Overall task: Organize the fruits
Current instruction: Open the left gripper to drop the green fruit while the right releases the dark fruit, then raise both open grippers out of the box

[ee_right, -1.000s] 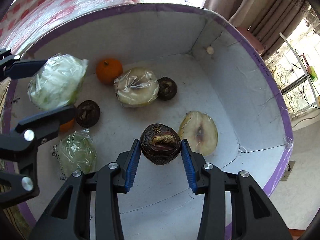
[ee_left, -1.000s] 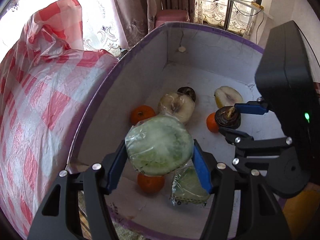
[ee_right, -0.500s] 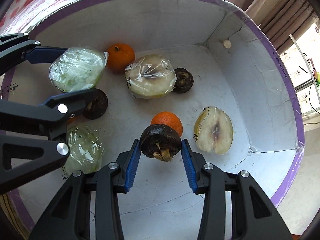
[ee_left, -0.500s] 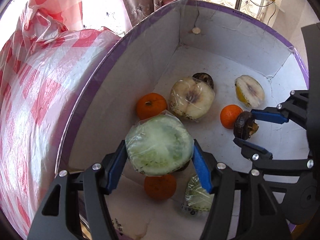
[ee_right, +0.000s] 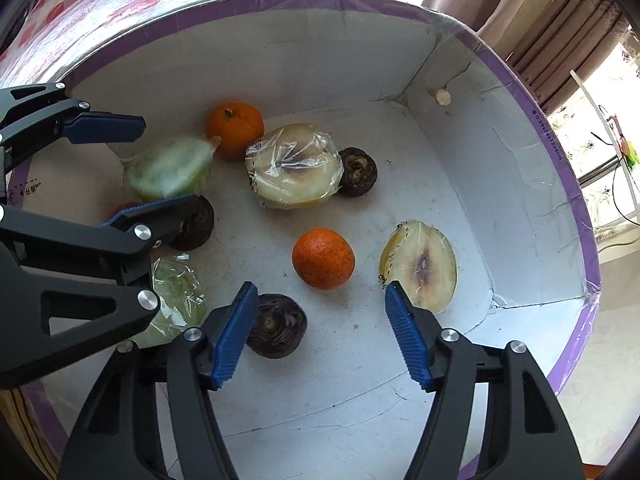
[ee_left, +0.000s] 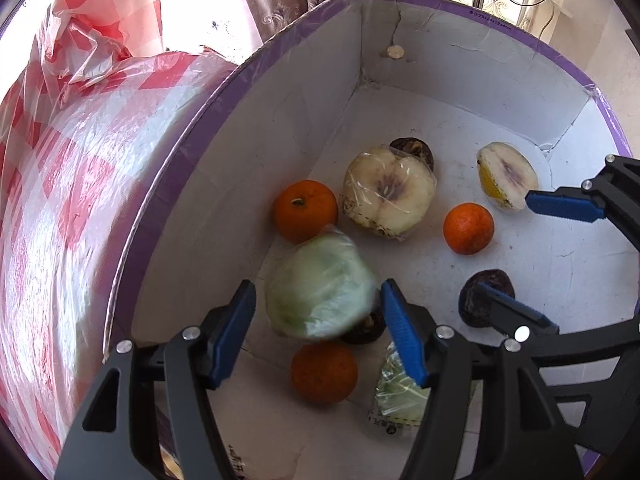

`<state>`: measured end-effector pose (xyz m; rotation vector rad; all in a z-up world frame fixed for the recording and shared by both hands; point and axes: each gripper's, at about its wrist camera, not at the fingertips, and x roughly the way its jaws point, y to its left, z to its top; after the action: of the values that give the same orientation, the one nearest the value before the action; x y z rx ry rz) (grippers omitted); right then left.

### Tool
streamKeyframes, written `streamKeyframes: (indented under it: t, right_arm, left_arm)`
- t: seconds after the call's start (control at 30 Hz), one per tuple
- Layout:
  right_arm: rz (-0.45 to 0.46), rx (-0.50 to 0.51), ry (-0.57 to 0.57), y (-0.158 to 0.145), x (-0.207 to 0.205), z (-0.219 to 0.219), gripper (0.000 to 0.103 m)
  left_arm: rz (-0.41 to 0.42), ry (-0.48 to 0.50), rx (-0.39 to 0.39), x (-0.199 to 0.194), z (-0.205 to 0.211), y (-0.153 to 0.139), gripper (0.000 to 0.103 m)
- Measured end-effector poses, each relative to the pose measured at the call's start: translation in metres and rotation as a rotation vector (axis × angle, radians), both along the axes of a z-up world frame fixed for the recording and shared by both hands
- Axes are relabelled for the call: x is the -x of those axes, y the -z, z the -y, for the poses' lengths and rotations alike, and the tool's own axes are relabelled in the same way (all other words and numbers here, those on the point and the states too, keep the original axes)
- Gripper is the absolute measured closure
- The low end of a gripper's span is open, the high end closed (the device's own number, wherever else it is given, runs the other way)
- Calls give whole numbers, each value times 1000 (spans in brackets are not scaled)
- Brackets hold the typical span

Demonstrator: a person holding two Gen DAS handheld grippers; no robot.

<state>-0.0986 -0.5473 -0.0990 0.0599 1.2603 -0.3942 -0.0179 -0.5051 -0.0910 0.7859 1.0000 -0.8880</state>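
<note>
While both grippers hang over the white box, this is how each camera finds it.

Left wrist, box: the white box (ee_left: 460, 80) with a purple rim stands beside a red-checked plastic bag (ee_left: 72, 184).
Left wrist, left gripper: the left gripper (ee_left: 318, 328) has its jaws parted, having just been opening; the wrapped green melon slice (ee_left: 320, 286) lies blurred between the blue pads, and neither pad presses on it.
Left wrist, fruit on the box floor: an orange (ee_left: 305, 211) is just behind the green slice, a wrapped pale fruit half (ee_left: 389, 194) is beside that orange, and a dark round fruit (ee_left: 414, 150) touches the half's far side.
Left wrist, nearer fruit: another orange (ee_left: 324, 372) and a wrapped green piece (ee_left: 400, 394) lie below the jaws.
Left wrist, right side: a third orange (ee_left: 468, 228) and a wrapped cut fruit with a yellow edge (ee_left: 506, 176) lie near the right gripper (ee_left: 532, 256).

Right wrist, right gripper: its jaws stand wide apart, having just been opening, with nothing gripped.
Right wrist, released fruit: a dark brown fruit (ee_right: 278, 326) rests on the box floor, just beside the left pad and apart from the right one.
Right wrist, neighbours: the third orange and the yellow-edged cut fruit lie just beyond the jaws.
</note>
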Motion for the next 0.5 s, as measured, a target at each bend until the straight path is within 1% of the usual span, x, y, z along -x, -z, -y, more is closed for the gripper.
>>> streamKeyframes:
  t: [0.1,0.23,0.27,0.33,0.37,0.4,0.43,0.5]
  right_arm:
    - [20,25,11,-6,3,-2,31]
    - [61,63,24,-13,9,-4,20]
    - [70,76,24,-15,10,-5,18]
    - [93,95,33,-22,16,-6,17]
    - [110,98,37,-25,18,-7,17]
    - [125,102,41,-29,21,-7,17]
    - [141,103,46,-33,24,-7,17]
    - [174,118,76,-41,29,-6,17]
  left_arm:
    - [-5,0,14,1,-3,-3,36]
    - [-16,9,56,6,-11,-13,35]
    - [-24,15,69,7,-13,-16,32]
    - [-33,27,96,10,-17,-23,32]
    - [-31,27,115,11,-20,-27,28]
    - [-19,14,138,10,-24,-33,11]
    - [-23,3,168,9,-28,-38,7]
    - [-50,-8,223,7,-36,-48,6]
